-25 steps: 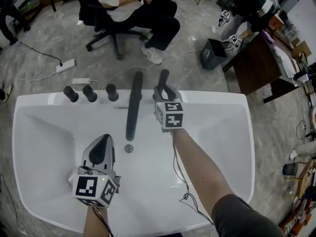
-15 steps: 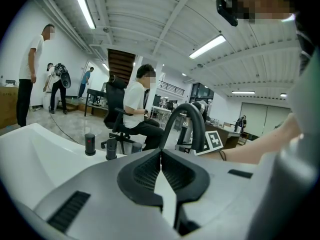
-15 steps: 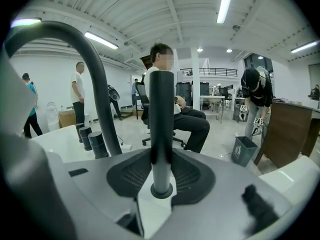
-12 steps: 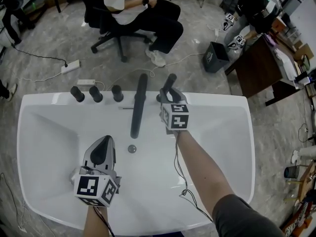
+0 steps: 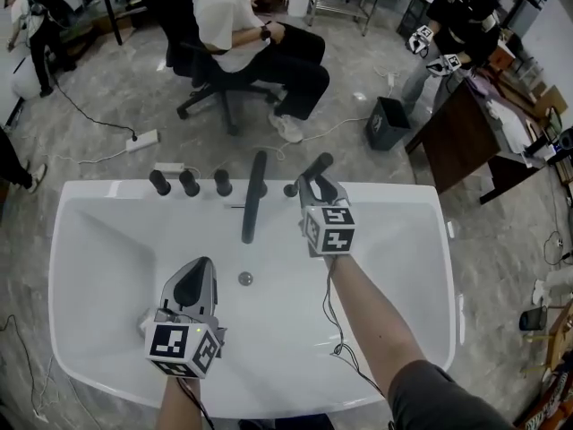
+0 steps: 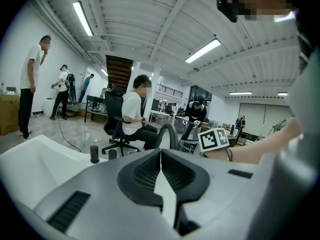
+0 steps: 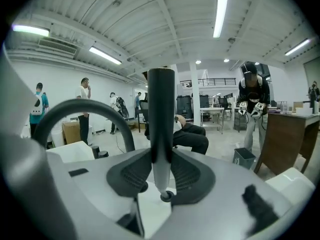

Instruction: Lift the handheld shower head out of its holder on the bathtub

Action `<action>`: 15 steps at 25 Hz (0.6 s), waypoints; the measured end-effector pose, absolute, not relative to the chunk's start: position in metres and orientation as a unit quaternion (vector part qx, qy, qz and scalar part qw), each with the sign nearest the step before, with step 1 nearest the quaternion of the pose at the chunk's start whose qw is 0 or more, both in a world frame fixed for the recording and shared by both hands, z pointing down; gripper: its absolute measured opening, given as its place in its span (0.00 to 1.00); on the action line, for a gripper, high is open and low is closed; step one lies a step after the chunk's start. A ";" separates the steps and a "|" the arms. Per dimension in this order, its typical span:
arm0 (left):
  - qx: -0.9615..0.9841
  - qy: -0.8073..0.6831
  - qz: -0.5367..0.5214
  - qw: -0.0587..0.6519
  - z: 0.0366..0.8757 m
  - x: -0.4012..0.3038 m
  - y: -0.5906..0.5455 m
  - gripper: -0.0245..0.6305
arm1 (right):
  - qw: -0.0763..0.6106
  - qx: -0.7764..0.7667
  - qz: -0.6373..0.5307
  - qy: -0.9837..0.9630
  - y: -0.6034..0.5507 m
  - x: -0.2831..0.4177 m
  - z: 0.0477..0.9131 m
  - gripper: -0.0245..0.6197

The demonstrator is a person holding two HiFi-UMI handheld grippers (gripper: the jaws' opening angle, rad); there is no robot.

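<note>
Scene: a white bathtub (image 5: pixel 107 240) seen from steeply above, on a grey marbled floor.
Right claw: the right claw (image 5: pixel 314 184) is at the tub's far rim, its jaws pinching the handheld shower head (image 5: pixel 317 166).
Grip detail: in the right gripper view the right claw (image 7: pixel 161 166) presses both pads on the dark shaft of the handheld shower head (image 7: pixel 161 109), which stands upright. The shaft's paler lower end shows below the pads, with white tub behind it.
Shower head's place: held in the claw above the far rim, to the right of the spout (image 5: pixel 254 195), its dark tip slanting up and away from the tub.
Rim fitting: a dark round fitting (image 5: pixel 290 189) sits on the rim just left of the right claw. Whether the shaft touches it, I cannot tell.
Left claw: the left claw (image 5: pixel 199 269) hangs over the basin, well apart from the shower head. In the left gripper view the left claw (image 6: pixel 160 156) has its jaws pressed together with nothing between them.
Knobs: three dark knobs (image 5: pixel 189 184) stand in a row on the rim, left of the spout.
Drain: the drain (image 5: pixel 244 279) lies in the basin floor, between the two claws.
Beyond the tub: a seated person (image 5: pixel 242 34) on an office chair, a bin (image 5: pixel 387 122), and a brown desk (image 5: pixel 466 137) at the right.
</note>
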State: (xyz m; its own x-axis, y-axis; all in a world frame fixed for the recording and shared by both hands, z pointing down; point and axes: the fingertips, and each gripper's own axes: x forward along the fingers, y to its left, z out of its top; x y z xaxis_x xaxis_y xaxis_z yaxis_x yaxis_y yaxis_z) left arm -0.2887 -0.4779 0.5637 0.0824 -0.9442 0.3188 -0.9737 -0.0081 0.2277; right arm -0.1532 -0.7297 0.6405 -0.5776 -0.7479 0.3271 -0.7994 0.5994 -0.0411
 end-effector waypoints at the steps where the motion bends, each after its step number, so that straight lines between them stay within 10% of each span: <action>1: 0.710 -0.675 0.039 0.196 0.560 -0.286 -0.470 0.06 | 0.134 0.439 0.094 -0.884 -0.724 -0.151 0.632 0.24; 15: 0.737 -0.656 0.034 0.158 0.465 -0.231 -0.363 0.06 | 0.104 0.427 0.046 -0.897 -0.568 -0.102 0.503 0.24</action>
